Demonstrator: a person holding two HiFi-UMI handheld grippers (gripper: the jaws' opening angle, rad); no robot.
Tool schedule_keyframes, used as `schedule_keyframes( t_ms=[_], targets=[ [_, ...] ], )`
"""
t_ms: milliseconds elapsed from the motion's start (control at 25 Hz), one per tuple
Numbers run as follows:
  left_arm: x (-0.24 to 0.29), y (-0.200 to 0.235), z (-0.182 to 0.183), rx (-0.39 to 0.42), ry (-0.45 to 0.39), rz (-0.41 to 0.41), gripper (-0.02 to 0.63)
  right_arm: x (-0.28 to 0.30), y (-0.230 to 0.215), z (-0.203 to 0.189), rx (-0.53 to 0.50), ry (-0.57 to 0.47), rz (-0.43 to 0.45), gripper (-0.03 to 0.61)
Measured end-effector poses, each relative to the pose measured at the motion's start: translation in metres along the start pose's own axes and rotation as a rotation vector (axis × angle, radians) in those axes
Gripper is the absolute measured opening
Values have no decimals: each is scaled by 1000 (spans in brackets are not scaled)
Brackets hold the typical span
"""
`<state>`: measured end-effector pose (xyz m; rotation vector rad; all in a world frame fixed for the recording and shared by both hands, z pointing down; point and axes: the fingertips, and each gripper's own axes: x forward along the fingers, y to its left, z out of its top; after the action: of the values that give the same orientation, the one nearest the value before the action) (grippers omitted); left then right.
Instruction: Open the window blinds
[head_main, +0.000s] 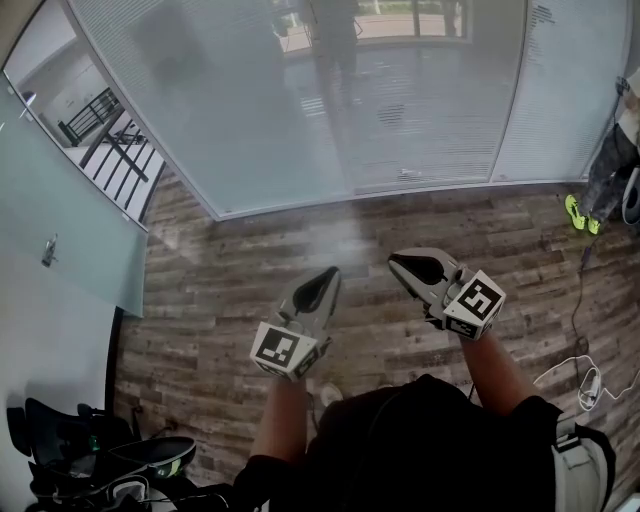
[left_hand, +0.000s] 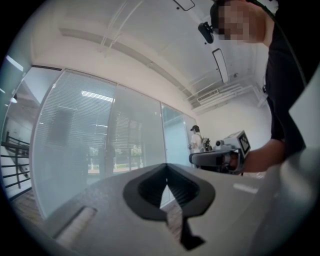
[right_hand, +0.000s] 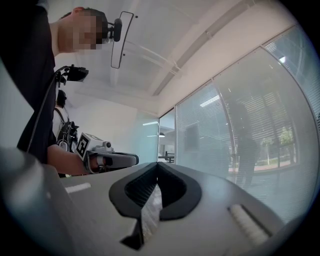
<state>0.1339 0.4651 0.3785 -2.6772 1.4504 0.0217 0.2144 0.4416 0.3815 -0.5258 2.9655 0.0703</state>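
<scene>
Left gripper (head_main: 325, 276) and right gripper (head_main: 402, 263) both closed, empty; I'd step nearer the far blinds (head_main: 400, 100) before opening either.

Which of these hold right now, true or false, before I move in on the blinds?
1. The left gripper is shut with nothing between its jaws. True.
2. The right gripper is clamped on a blind cord. False: it is shut and empty, held clear of the window.
3. The blinds hang down to the bottom of the glass. True.
4. The floor is carpeted. False: it is wood planking.
5. A white cable lies on the floor at the person's right. True.
</scene>
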Motion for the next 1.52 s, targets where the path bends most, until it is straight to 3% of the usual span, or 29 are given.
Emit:
schedule_keyframes(
  t_ms=[880,1520],
  targets=[
    [18,-14,-11,8,3,-28,5,-18,-11,-5,37,-16,-10,5],
    [51,44,-18,11,12,-46,5,26,-58,-20,10,-16,-32,5]
  ],
)
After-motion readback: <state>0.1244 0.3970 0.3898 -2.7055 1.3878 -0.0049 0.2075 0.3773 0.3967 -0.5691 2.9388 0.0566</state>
